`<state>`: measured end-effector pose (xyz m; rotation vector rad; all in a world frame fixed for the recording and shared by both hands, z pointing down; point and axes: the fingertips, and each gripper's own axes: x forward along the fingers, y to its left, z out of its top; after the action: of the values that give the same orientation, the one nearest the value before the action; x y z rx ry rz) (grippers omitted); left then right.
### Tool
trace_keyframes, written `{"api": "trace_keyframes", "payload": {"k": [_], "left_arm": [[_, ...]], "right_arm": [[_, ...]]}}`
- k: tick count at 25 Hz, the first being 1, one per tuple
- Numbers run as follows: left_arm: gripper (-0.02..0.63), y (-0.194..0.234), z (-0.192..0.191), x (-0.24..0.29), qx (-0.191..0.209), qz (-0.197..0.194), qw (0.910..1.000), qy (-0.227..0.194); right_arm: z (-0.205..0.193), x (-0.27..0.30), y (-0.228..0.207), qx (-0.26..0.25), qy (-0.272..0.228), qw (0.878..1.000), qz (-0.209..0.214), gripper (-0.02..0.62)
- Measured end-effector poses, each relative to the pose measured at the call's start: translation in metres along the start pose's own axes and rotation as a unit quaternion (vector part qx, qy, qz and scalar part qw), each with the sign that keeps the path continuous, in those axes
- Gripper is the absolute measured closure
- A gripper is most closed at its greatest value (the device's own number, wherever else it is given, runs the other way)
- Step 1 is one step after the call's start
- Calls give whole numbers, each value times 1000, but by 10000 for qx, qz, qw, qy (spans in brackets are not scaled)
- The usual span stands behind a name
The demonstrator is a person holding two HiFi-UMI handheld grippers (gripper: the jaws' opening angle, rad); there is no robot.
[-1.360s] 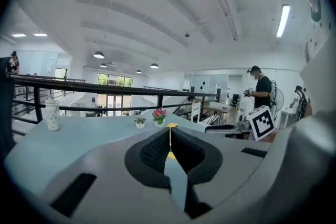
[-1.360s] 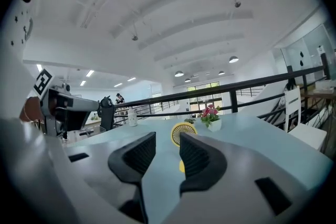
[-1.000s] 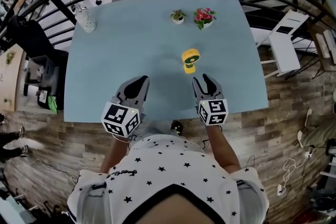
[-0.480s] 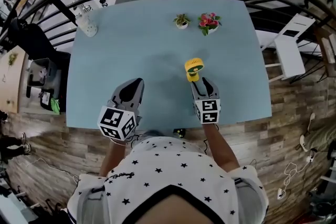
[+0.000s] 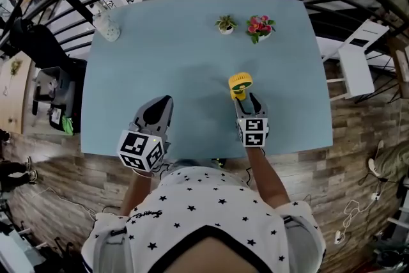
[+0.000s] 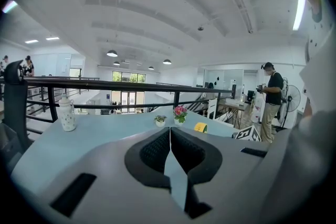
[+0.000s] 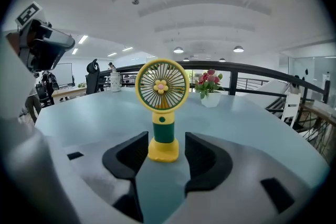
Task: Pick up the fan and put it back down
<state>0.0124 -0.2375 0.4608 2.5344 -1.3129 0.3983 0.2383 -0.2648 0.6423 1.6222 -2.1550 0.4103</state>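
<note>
Nearest in the head view, the person's star-print shirt [image 5: 204,208] is filling the bottom edge, with both arms reaching out over the near edge of the pale blue desk [image 5: 192,41]. The left tool [image 5: 160,105] is hovering over the near-left part of the desk, clenched: its dark pads are meeting at the tips with nothing between them, and only bare desk is showing past them in its own view. The right tool [image 5: 248,101] is sitting low at the near-right, released; its jaws have just been opening, and the base of the fan [image 7: 161,86] is standing between them with the pads not pressing on it, a sliver of desk showing at the right pad. The fan, yellow with a green neck and a flower at the grille's centre, is standing upright on the desk, just beyond the right tool's tips, grille facing back toward that tool. Further out, near the far edge, a small green plant [image 5: 225,25] and a pot of pink flowers [image 5: 260,27] are sitting side by side. A white bottle [image 5: 107,27] is standing at the far-left corner. Beyond the desk a black railing [image 6: 105,83] is running across.
</note>
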Motion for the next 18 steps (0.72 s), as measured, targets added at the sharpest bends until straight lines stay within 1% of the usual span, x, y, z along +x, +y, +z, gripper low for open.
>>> {"api": "trace_keyframes", "payload": {"k": [12,18], "left_arm": [[577,10,-2,-8,-22,190,9998,26],[577,13,-1,-9,-38,243,9997,25]], "right_arm": [[-5,21,-5,-135,114,9998,-89,377],[-1,27,-3,-181,129,9997,-43,381]]}}
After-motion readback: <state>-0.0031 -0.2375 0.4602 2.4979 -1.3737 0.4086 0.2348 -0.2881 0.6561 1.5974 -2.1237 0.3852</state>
